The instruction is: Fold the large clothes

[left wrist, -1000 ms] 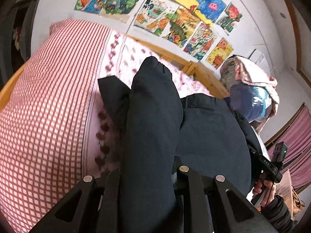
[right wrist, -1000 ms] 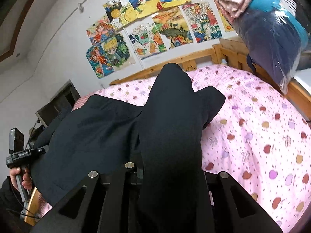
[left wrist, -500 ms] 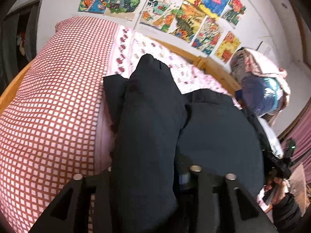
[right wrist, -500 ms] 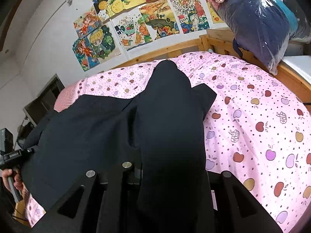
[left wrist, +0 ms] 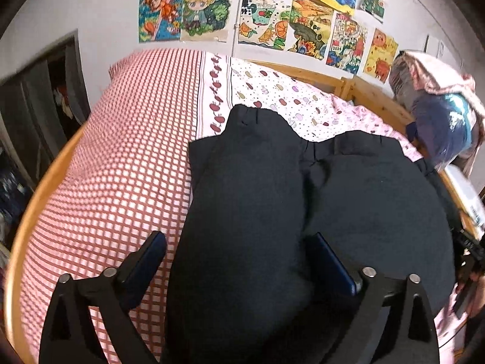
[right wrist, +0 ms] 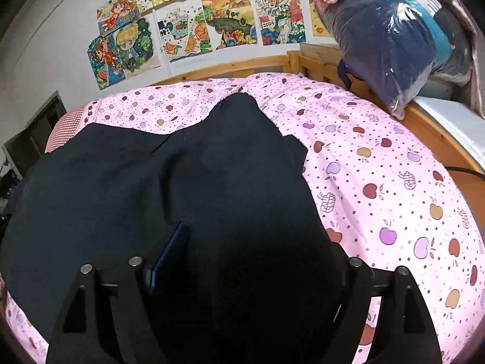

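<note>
A large dark garment [left wrist: 363,206] lies on the bed, with a folded strip [left wrist: 242,200] of it running forward between the fingers of my left gripper [left wrist: 239,254]. Those jaws are opening; the left pad [left wrist: 151,251] stands clear of the cloth. In the right wrist view the same dark garment [right wrist: 91,188] spreads to the left, and another folded strip [right wrist: 251,182] lies between the fingers of my right gripper [right wrist: 257,257]. Its jaws are opening too. Its left pad [right wrist: 171,251] shows beside the fold; the cloth hides the right one.
The bed has a pink apple-print sheet [right wrist: 379,182], a red-checked cover [left wrist: 121,166] and a wooden frame [right wrist: 439,130]. A plastic bag of bedding [right wrist: 394,36] sits at the bed's far corner. Drawings [left wrist: 272,21] hang on the wall. A hand holding the other gripper [left wrist: 468,261] shows at the right edge.
Both grippers were shut on folds of the garment and now stand wide apart. The two folds have sunk and lie flatter on the bed.
</note>
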The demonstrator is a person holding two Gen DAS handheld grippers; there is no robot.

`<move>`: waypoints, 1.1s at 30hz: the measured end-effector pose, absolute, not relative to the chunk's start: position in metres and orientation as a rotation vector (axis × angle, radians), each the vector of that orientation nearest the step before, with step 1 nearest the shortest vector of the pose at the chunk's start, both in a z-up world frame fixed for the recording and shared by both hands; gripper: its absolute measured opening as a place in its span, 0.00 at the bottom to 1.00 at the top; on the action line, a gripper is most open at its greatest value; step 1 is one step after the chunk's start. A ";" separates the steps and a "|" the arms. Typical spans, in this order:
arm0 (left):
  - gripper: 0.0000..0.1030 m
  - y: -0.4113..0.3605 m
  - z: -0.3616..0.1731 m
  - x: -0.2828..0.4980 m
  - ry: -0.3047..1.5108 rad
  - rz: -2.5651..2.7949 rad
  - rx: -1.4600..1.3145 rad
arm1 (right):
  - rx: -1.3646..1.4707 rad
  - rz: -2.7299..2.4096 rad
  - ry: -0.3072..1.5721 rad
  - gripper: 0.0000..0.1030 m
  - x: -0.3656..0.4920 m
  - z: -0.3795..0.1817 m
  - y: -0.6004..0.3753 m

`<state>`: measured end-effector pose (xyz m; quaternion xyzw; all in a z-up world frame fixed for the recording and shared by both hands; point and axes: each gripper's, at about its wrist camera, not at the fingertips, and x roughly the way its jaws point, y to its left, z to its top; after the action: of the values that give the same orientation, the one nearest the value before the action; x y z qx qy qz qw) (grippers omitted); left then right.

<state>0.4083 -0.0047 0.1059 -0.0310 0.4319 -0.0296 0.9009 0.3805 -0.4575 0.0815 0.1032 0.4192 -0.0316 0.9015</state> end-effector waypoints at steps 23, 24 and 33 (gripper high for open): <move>1.00 -0.043 0.181 0.366 0.762 -0.067 0.060 | 0.217 -0.104 0.758 0.91 0.355 0.111 -0.454; 1.00 -0.043 0.182 0.364 0.750 -0.065 0.057 | 0.211 -0.102 0.746 0.91 0.352 0.114 -0.453; 1.00 -0.045 0.189 0.332 0.687 -0.058 -0.027 | 0.199 -0.050 0.667 0.92 0.325 0.151 -0.433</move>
<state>0.3322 -0.0455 0.1889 -0.0132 0.3365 -0.0285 0.9412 0.3248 -0.4330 0.1515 0.0974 0.3267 -0.0246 0.9398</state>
